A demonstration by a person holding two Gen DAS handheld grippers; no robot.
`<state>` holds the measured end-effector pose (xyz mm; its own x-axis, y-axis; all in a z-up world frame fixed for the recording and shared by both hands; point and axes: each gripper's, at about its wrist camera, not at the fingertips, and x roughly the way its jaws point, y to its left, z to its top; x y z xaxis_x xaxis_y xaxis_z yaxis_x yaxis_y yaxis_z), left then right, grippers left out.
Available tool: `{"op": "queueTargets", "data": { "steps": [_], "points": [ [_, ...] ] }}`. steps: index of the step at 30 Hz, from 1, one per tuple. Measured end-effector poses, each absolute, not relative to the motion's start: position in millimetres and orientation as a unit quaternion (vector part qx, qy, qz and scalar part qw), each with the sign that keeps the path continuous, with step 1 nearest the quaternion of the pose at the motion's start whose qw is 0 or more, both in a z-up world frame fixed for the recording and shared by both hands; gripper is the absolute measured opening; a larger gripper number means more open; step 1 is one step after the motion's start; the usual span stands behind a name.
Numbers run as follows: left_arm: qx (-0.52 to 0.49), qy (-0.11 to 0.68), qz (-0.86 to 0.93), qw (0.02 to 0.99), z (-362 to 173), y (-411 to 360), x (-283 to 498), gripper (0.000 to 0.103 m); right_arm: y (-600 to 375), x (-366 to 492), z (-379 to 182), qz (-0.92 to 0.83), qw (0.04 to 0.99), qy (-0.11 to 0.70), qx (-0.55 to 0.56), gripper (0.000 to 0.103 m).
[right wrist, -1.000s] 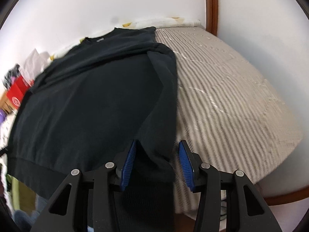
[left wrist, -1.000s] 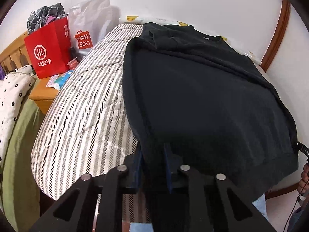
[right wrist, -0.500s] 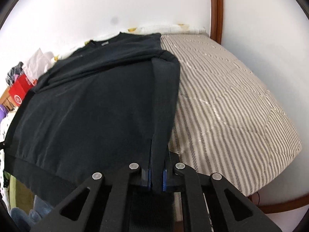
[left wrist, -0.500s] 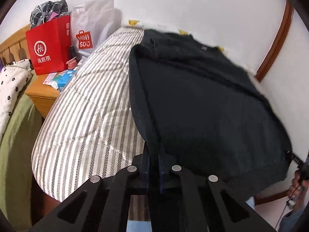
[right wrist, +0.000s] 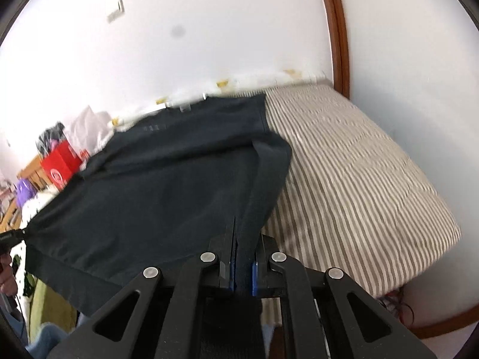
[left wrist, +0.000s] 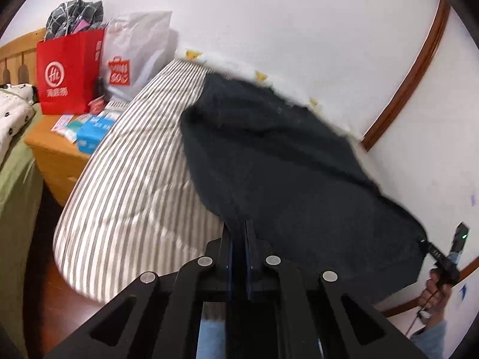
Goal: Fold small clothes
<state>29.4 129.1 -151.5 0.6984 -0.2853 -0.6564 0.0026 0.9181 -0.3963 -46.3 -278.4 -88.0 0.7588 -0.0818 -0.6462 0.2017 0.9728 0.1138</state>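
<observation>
A dark navy sweatshirt lies on the striped mattress, its hem end lifted off the bed. My left gripper is shut on the hem's left corner. My right gripper is shut on the hem's right corner, with the sweatshirt stretched leftwards from it. The right gripper also shows at the far right of the left wrist view, and the left gripper at the far left of the right wrist view. The collar end rests near the wall.
A red paper bag and a white shopping bag stand on a wooden nightstand left of the bed. The striped mattress extends right to a wood-trimmed wall. A green blanket lies at far left.
Both grippers closed on the sweatshirt's hem corners and rose, lifting the hem end off the mattress and pulling the cloth taut. The view is blurred from motion.
</observation>
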Motion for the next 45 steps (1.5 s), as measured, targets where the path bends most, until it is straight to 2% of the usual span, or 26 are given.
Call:
{"op": "queueTargets", "data": {
  "steps": [12,22,34,45],
  "points": [
    [-0.176,0.327,-0.048,0.927,-104.3,135.7,111.1,0.006,-298.0,35.0,-31.4,-0.074,0.953,0.268,0.121,0.007],
    [-0.186,0.33,-0.046,0.924,-107.7,133.1,208.5,0.006,-321.5,128.7,-28.9,-0.078,0.949,0.28,0.125,0.007],
    [-0.122,0.391,0.014,0.912,-135.7,114.8,290.7,0.007,-338.1,219.5,-75.8,-0.109,0.93,0.338,0.099,0.007],
    [-0.114,0.42,0.021,0.9,-156.9,113.6,311.2,0.008,-348.2,254.3,-116.2,-0.127,0.911,0.38,0.102,0.008]
  ]
}}
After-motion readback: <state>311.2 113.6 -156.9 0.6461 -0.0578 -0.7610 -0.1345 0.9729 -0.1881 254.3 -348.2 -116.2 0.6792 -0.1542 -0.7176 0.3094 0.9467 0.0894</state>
